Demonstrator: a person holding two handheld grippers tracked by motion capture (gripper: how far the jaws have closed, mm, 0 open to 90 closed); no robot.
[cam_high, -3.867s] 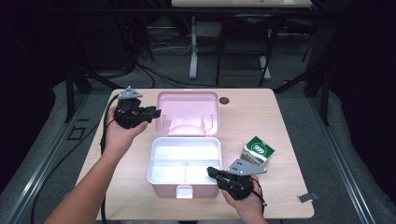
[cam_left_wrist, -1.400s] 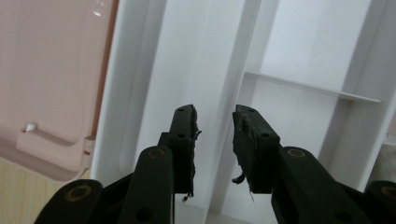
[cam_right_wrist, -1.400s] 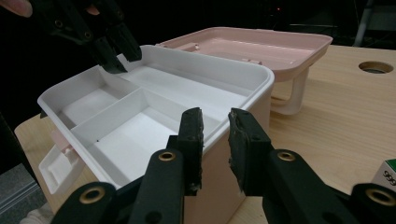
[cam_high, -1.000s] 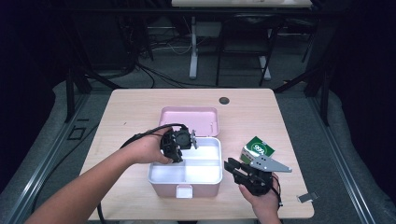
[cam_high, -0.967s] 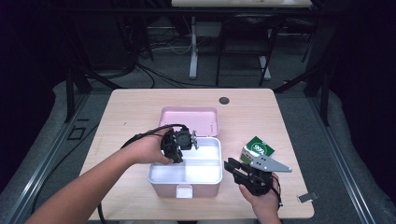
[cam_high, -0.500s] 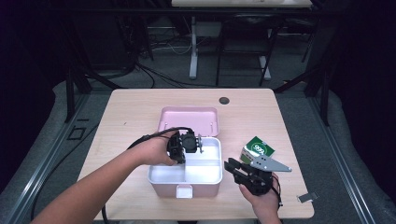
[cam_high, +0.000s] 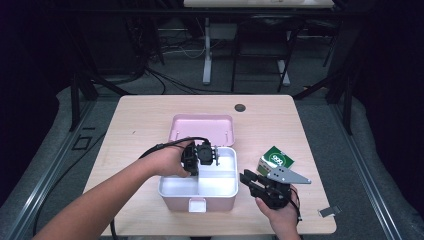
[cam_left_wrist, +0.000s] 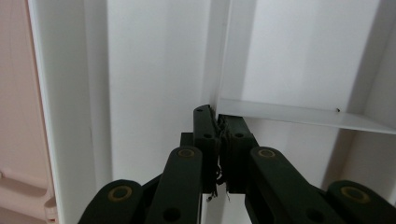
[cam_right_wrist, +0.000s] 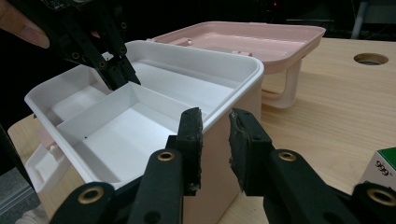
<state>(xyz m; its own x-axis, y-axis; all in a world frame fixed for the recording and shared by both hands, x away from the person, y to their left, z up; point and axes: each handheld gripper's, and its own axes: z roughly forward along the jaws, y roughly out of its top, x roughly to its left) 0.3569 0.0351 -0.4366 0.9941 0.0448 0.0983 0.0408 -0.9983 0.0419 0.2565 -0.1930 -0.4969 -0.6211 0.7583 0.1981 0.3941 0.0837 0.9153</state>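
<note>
Pinching the centre divider (cam_left_wrist: 217, 70) of the white insert tray (cam_high: 220, 186) with your left gripper (cam_high: 214, 156): its jaws have just been closing and now sit together on that thin wall, right where the cross divider (cam_left_wrist: 299, 114) meets it.

Your right gripper (cam_high: 246, 177) straddles the right wall of the pink storage box (cam_high: 175, 202), one jaw inside the rim, one outside. From the right gripper view the pads look pressed on the wall, so I read it as clamped and bracing the box.

Tray location: seated in the box, near the front middle of the table (cam_high: 140, 125). The lid (cam_high: 202, 127) is hinged open behind it. A green carton (cam_high: 275, 159) lies just beside your right hand, clear of the box.

Handling notes, my judgement:
- Tray is thin moulded plastic, so it should be light, fairly stiff and smooth.
- Divider is a narrow grip target. The junction is the stiffest spot, so that hold is a good one.
- Smooth plastic on hard pads can slip. Pull straight up, no twist.
- A snug fit could drag the box up with it, so your right-hand clamp matters.
- The tray may tilt, since your grip sits toward its back edge.
</note>
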